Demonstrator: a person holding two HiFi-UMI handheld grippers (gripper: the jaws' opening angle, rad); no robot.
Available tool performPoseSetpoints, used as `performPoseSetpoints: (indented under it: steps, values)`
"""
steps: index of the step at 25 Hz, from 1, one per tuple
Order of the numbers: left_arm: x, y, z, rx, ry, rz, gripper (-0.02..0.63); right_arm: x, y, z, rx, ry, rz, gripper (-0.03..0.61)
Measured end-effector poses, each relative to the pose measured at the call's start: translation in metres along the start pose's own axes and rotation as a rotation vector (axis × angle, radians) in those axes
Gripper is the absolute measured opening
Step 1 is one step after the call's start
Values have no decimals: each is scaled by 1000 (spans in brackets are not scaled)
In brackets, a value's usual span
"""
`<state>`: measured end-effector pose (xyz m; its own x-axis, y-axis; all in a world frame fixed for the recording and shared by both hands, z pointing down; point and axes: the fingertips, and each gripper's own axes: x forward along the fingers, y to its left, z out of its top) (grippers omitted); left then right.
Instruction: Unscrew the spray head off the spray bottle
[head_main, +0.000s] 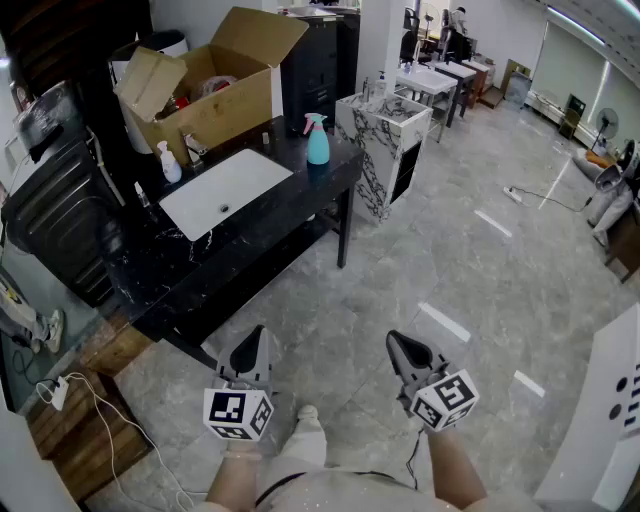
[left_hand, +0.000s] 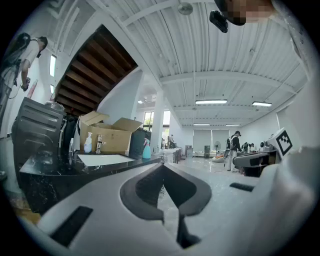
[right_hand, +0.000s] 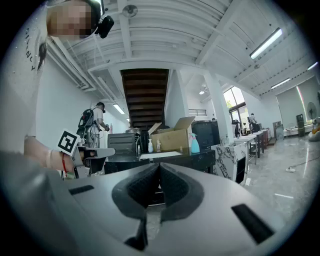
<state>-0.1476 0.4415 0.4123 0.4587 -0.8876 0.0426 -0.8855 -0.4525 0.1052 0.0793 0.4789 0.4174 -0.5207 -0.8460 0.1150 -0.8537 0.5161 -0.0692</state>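
A teal spray bottle (head_main: 317, 139) with a pink spray head stands upright on the black marble counter (head_main: 250, 235), near its far right corner. It also shows small and distant as the teal bottle (left_hand: 146, 149) in the left gripper view and the teal bottle (right_hand: 195, 144) in the right gripper view. My left gripper (head_main: 256, 342) and right gripper (head_main: 398, 346) hover over the floor, well short of the counter. Both are shut with nothing between the jaws. The left gripper (left_hand: 162, 170) and right gripper (right_hand: 159, 170) point toward the counter.
A white sink basin (head_main: 225, 191) is set in the counter. A white pump bottle (head_main: 168, 163) and an open cardboard box (head_main: 205, 90) stand behind it. A black suitcase (head_main: 60, 210) sits left of the counter, a marbled cabinet (head_main: 385, 150) to its right. Cables (head_main: 100, 420) lie on the floor at left.
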Motion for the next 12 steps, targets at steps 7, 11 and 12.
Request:
performPoseSetpoints:
  steps: [7,11,12]
  values:
    - [58,34,-4,13,25,-15,5,61,-31,-3,25,9,-14,5]
    - [85,53,-4,9,28,-21,5,90,-43,-2,32,13,-16,5]
    - [93,58,-4,8,30,-22,5,98,-46,-1,31,13,-16,5]
